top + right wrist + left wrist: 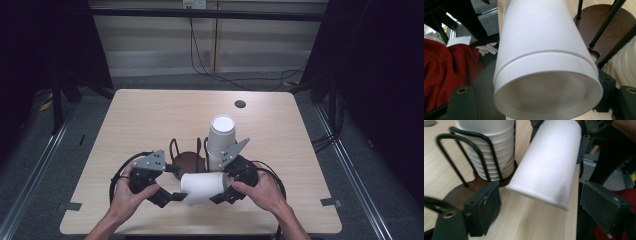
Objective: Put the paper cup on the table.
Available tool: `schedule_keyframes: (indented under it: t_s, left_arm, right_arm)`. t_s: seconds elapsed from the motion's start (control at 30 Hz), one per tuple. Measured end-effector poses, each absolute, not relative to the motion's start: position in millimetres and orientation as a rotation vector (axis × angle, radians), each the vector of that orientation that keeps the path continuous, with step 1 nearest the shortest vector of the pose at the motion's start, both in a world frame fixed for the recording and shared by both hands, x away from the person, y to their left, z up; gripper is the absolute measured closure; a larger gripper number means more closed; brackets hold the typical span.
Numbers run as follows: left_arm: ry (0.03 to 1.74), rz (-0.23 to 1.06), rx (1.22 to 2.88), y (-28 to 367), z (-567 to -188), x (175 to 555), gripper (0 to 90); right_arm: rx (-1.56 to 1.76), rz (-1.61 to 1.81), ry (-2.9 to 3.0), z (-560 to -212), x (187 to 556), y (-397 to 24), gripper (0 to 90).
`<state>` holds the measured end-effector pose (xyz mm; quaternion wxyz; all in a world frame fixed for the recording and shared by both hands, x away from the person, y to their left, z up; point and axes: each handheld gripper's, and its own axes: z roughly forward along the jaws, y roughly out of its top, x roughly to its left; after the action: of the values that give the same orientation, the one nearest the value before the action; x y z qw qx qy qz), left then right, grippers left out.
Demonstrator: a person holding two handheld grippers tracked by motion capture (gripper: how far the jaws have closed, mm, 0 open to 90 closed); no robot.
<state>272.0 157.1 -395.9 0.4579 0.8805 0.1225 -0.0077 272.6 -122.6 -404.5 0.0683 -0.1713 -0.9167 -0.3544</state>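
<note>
Two hand-held grippers work near the counter's point(150, 115) front edge, a pale wood-grain top with rounded corners. The left hand-held gripper point(172, 196), black with a grey three-cornered plate, has its jaws spread wide; in the left gripper view its dark padded jaws stand on either side of the free cup's base end without touching it. Between the two tools lies one single smooth white paper cup point(202, 187), held sideways above the counter, its closed base toward the left tool. Behind it sits one round dark brown wooden holder point(189, 161) with thin black wire loops, near the counter's middle. On its right side stands one upright stack of ribbed white cups point(221, 137). The right hand-held gripper point(227, 192) is clamped on the single cup's open rim end.
</note>
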Motion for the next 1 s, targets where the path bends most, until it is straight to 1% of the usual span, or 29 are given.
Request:
schedule_keyframes:
  t_s: [0.13,0.23,0.33,0.4,0.43,0.5,0.7,0.87,1.0]
  left_arm:
    - [0.329,-0.016,2.117,167.3,-397.4,274.0,15.6]
    - [0.348,-0.013,2.112,170.9,-399.7,274.0,15.7]
    - [0.365,-0.048,2.071,173.4,-402.7,274.5,15.7]
    - [0.373,-0.104,2.025,176.0,-405.2,276.4,15.7]
    - [0.385,-0.112,2.011,177.3,-406.3,277.2,15.7]
    - [0.400,-0.089,2.006,178.8,-408.3,277.6,15.7]
    - [0.405,-0.092,2.012,179.0,-413.2,277.7,15.7]
    - [0.388,-0.062,2.008,177.6,-414.4,275.4,15.6]
    - [0.363,-0.065,1.998,176.8,-414.3,273.5,15.7]
  right_arm:
    - [-0.528,-1.079,-2.749,-405.6,273.8,-125.0,24.8]
    - [-0.540,-1.106,-2.734,-405.9,274.9,-127.0,24.8]
    - [-0.552,-1.125,-2.726,-405.9,275.4,-128.9,24.7]
    - [-0.563,-1.135,-2.721,-406.0,275.0,-130.2,24.7]
    - [-0.563,-1.141,-2.714,-406.3,274.9,-130.7,24.7]
    - [-0.573,-1.154,-2.714,-406.8,274.6,-131.6,24.7]
    - [-0.575,-1.208,-2.684,-406.7,275.1,-135.4,24.6]
    - [-0.585,-1.244,-2.666,-406.1,274.2,-138.3,24.7]
    - [-0.597,-1.259,-2.651,-406.6,275.1,-140.2,24.6]
